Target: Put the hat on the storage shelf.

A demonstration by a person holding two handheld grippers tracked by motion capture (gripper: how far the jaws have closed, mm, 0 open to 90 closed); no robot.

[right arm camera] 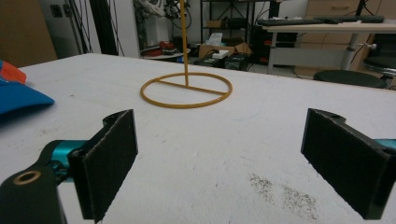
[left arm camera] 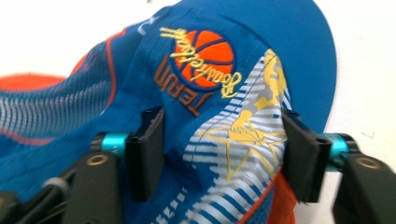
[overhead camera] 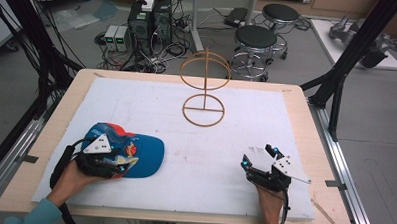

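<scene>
Cap (overhead camera: 135,152): blue and orange, lying at the desk's (overhead camera: 297,103) near-left on the white mat.
Left gripper (left arm camera: 219,149): jaws pinching the cap's crown fabric.
Right gripper (right arm camera: 224,163): jaws spread wide, nothing between them, well apart from the cap.
</scene>
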